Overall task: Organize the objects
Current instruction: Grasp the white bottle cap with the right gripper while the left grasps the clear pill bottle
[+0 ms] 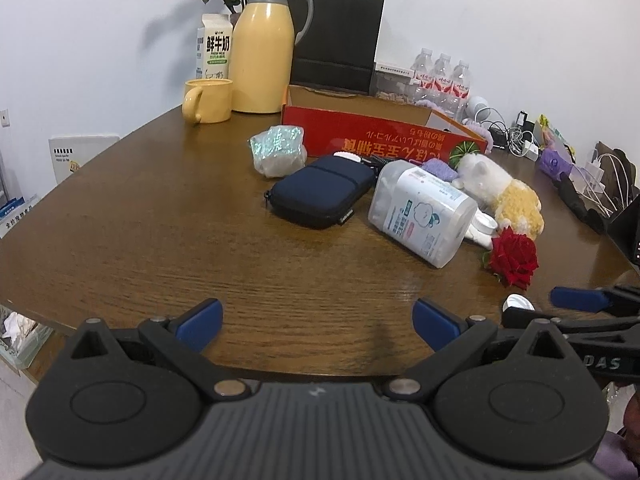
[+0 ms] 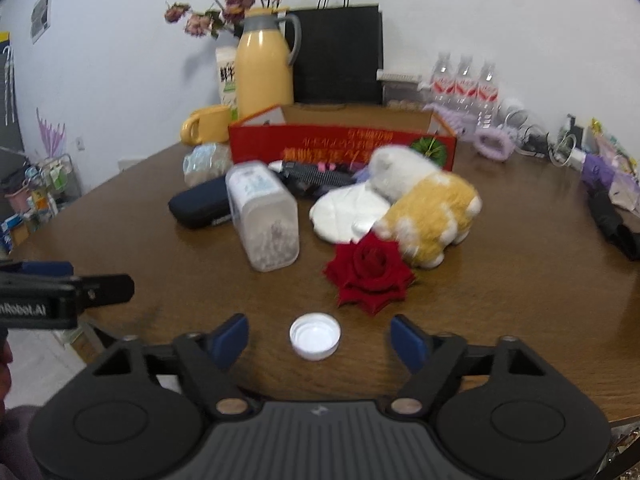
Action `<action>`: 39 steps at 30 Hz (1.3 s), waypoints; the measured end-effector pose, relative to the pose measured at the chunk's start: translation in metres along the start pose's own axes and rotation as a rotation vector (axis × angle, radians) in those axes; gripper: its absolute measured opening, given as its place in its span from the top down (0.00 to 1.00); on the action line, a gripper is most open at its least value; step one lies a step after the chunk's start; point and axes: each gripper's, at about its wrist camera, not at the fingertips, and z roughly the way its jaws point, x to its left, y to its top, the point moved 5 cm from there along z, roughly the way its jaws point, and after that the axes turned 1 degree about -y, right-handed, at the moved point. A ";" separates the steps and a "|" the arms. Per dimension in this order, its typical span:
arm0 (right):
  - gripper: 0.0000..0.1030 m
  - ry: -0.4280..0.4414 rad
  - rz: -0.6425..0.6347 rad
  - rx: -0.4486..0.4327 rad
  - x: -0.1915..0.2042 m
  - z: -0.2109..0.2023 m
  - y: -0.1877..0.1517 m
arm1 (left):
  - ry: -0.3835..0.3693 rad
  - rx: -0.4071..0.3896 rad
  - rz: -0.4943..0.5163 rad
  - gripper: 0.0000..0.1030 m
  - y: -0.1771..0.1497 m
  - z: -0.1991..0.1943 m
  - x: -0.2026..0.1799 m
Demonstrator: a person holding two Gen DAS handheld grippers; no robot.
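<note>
A pile of loose objects lies in front of a red cardboard box (image 1: 384, 136) (image 2: 344, 144): a navy zip case (image 1: 324, 192) (image 2: 198, 206), a clear cotton-swab jar (image 1: 424, 216) (image 2: 264, 220) on its side, a white-and-yellow plush toy (image 1: 500, 188) (image 2: 432, 208), a red rose (image 1: 514, 258) (image 2: 370, 274) and a crinkled plastic bag (image 1: 278, 152) (image 2: 204, 162). A white bottle cap (image 2: 315, 336) (image 1: 518, 304) lies between my right gripper's open fingers. My right gripper (image 2: 320, 340) is open and empty. My left gripper (image 1: 318, 322) is open and empty over bare table near the front edge.
A yellow thermos jug (image 1: 264, 48), yellow mug (image 1: 208, 100), milk carton (image 1: 214, 46), black paper bag (image 1: 336, 36) and water bottles (image 1: 442, 76) stand at the back. Cables and chargers (image 1: 520, 136) and a black folded umbrella (image 2: 612, 220) lie at the right. The wooden table (image 1: 140, 220) curves away at the left.
</note>
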 end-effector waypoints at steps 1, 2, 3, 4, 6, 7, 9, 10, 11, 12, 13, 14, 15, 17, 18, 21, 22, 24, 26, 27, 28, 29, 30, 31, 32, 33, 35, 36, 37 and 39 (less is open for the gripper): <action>0.37 0.004 0.001 0.011 0.000 0.003 -0.001 | 0.000 0.004 -0.001 0.00 0.000 0.001 0.000; 0.42 0.008 0.001 0.018 0.001 0.006 -0.002 | -0.001 0.008 -0.003 0.00 -0.001 0.001 0.001; 0.45 0.012 0.002 0.023 0.001 0.008 -0.004 | -0.002 0.011 -0.004 0.00 -0.001 0.002 0.001; 0.47 0.008 -0.004 0.016 0.002 0.009 -0.004 | -0.003 0.013 -0.005 0.00 -0.001 0.003 0.001; 0.65 0.001 -0.017 0.006 0.002 0.011 -0.004 | -0.005 0.018 -0.004 0.00 -0.002 0.005 0.001; 0.74 0.007 -0.018 0.002 0.002 0.011 -0.004 | -0.006 0.020 -0.004 0.00 -0.002 0.006 0.000; 0.74 0.036 -0.013 0.000 0.002 0.009 -0.004 | -0.005 0.020 -0.002 0.00 -0.001 0.006 0.000; 0.74 0.042 -0.012 0.000 0.002 0.008 -0.004 | -0.003 0.018 -0.001 0.00 0.000 0.006 -0.001; 0.74 0.046 -0.012 -0.004 0.002 0.008 -0.004 | -0.003 0.016 0.002 0.00 0.001 0.006 -0.002; 0.74 0.047 -0.011 -0.007 0.001 0.007 -0.002 | -0.005 0.012 0.005 0.00 0.004 0.006 -0.003; 0.74 0.050 -0.011 -0.018 0.000 0.005 0.000 | -0.004 0.008 0.007 0.00 0.007 0.007 -0.005; 0.74 0.051 -0.013 -0.027 -0.002 0.004 0.003 | -0.003 0.005 0.009 0.00 0.010 0.007 -0.007; 0.74 0.051 -0.014 -0.038 -0.003 0.002 0.006 | -0.003 0.002 0.010 0.00 0.014 0.008 -0.010; 0.74 0.050 -0.018 -0.060 -0.006 -0.001 0.013 | -0.007 -0.006 0.012 0.00 0.024 0.011 -0.017; 0.74 0.048 -0.021 -0.071 -0.009 -0.002 0.017 | -0.008 -0.013 0.014 0.00 0.030 0.012 -0.022; 0.74 0.041 -0.033 -0.098 -0.017 -0.004 0.031 | 0.000 -0.028 0.028 0.00 0.048 0.018 -0.038; 0.74 0.039 -0.036 -0.106 -0.020 -0.004 0.035 | 0.002 -0.028 0.025 0.00 0.055 0.021 -0.044; 0.74 0.031 -0.047 -0.125 -0.027 -0.005 0.045 | -0.007 -0.018 0.007 0.00 0.067 0.028 -0.053; 0.74 0.024 -0.058 -0.146 -0.034 -0.005 0.055 | -0.005 -0.002 -0.008 0.00 0.078 0.038 -0.064; 0.74 0.020 -0.062 -0.155 -0.038 -0.005 0.059 | 0.001 0.007 -0.012 0.00 0.082 0.044 -0.069; 0.74 0.015 -0.066 -0.162 -0.042 -0.004 0.063 | 0.015 0.022 -0.016 0.00 0.086 0.050 -0.074; 0.74 0.011 -0.070 -0.168 -0.047 -0.002 0.067 | 0.029 0.041 -0.026 0.00 0.088 0.058 -0.077; 0.73 0.010 -0.072 -0.171 -0.050 -0.001 0.069 | 0.043 0.060 -0.040 0.00 0.090 0.064 -0.080; 0.73 0.011 -0.074 -0.173 -0.054 0.001 0.071 | 0.058 0.079 -0.057 0.00 0.092 0.071 -0.083; 0.74 0.014 -0.076 -0.175 -0.058 0.004 0.073 | 0.069 0.088 -0.069 0.00 0.093 0.077 -0.085; 0.74 0.018 -0.076 -0.176 -0.062 0.006 0.074 | 0.084 0.094 -0.077 0.00 0.093 0.082 -0.086; 0.74 0.029 -0.075 -0.174 -0.069 0.011 0.074 | 0.121 0.106 -0.087 0.00 0.094 0.094 -0.089; 0.74 0.035 -0.074 -0.172 -0.073 0.014 0.075 | 0.135 0.116 -0.087 0.00 0.093 0.100 -0.090; 0.73 0.041 -0.073 -0.169 -0.076 0.017 0.075 | 0.148 0.129 -0.089 0.00 0.091 0.105 -0.091; 0.74 0.055 -0.073 -0.161 -0.081 0.024 0.075 | 0.180 0.158 -0.099 0.00 0.087 0.116 -0.091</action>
